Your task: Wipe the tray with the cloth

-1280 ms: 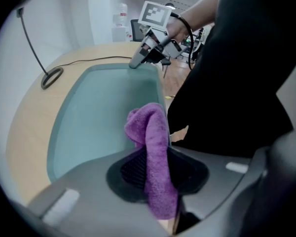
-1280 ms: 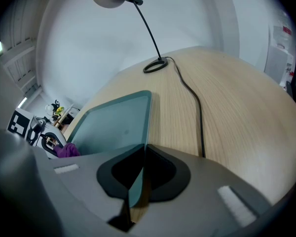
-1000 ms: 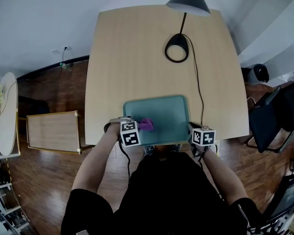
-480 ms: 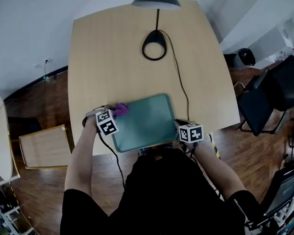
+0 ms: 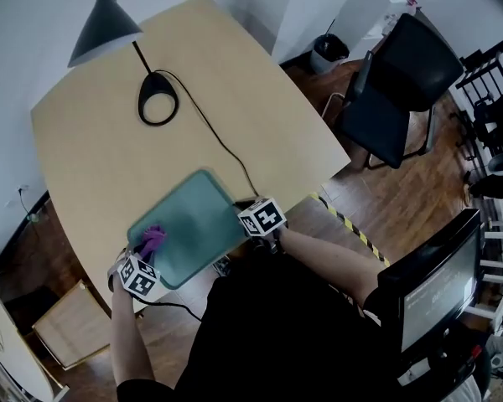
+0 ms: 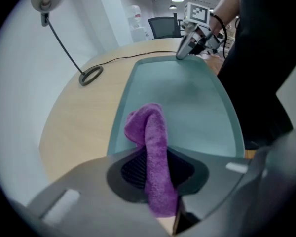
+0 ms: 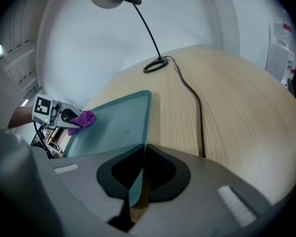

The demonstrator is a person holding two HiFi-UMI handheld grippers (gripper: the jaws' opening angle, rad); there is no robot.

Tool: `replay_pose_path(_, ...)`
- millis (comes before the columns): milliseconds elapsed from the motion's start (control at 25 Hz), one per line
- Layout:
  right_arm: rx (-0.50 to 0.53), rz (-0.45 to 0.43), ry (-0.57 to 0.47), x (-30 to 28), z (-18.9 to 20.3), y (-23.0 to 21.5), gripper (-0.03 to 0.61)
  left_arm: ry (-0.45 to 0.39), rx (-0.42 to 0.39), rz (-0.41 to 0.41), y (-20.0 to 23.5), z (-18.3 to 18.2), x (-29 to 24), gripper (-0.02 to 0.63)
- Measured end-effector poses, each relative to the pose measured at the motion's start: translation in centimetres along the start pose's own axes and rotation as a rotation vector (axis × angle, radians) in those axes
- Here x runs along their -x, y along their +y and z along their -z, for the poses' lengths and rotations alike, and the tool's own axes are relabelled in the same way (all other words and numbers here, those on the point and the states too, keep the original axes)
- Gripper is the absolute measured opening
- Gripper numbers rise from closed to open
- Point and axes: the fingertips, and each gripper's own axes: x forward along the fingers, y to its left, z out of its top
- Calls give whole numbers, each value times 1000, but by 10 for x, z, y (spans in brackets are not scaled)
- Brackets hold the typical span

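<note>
The teal tray point(image 5: 197, 220) lies at the near edge of the wooden table point(image 5: 101, 166). A purple cloth point(image 5: 153, 239) rests on the tray's left end. My left gripper point(image 5: 148, 251) is shut on it. In the left gripper view the cloth point(image 6: 150, 132) runs from between the pads onto the tray point(image 6: 187, 102), and the jaws have just been closing on it. My right gripper point(image 5: 249, 221) is shut on the tray's rim at the near right corner. The right gripper view shows that rim point(image 7: 147, 117) running into the right gripper point(image 7: 138, 181), with the cloth point(image 7: 84, 118) far across the tray.
A black desk lamp stands at the back of the table, its ring base point(image 5: 158, 99) under the shade point(image 5: 105, 23). Its cable point(image 5: 222, 145) runs past the tray's far right side to the table edge. A black chair point(image 5: 394, 90) stands beyond the table's right side.
The left gripper has carried the cloth from the tray's near left part toward its far left corner. The right gripper has stayed on the rim. The head view has swung round.
</note>
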Motion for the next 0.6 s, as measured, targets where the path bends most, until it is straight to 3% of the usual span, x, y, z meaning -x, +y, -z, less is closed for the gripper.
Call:
replay_pose_path(400, 21, -16, -5, 4, 6, -1, 20, -26, -7, 34, -109, -1, 20, 106)
replay_pose_path(600, 4, -9, -41, 14, -3, -9, 20, -34, 4, -3, -115, -15, 9, 106)
